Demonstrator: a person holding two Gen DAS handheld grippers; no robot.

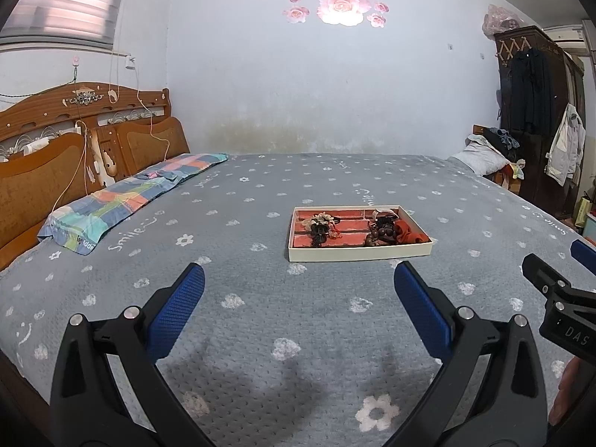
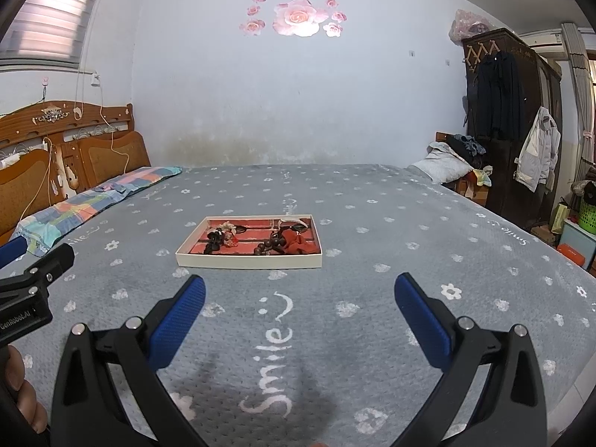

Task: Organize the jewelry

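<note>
A shallow white jewelry tray (image 1: 357, 255) (image 2: 249, 261) with a red lining lies on the grey bed. Inside it are dark beaded pieces on the left (image 1: 318, 232) (image 2: 214, 240), a brown bead string (image 1: 381, 232) (image 2: 270, 246) and a red cloth (image 1: 408, 232) (image 2: 300, 244) on the right. My left gripper (image 1: 300, 279) hovers open over the blanket, short of the tray's near edge. My right gripper (image 2: 300, 290) is also open, just in front of the tray, with nothing between its fingers. Each gripper shows at the edge of the other's view.
A grey flowered blanket (image 1: 260, 316) covers the wide bed. A checked pillow (image 1: 123, 201) lies by the wooden headboard (image 1: 74, 149) on the left. A dark wardrobe (image 2: 514, 123) with hanging clothes stands at the right, beyond a clothes pile (image 2: 447, 160).
</note>
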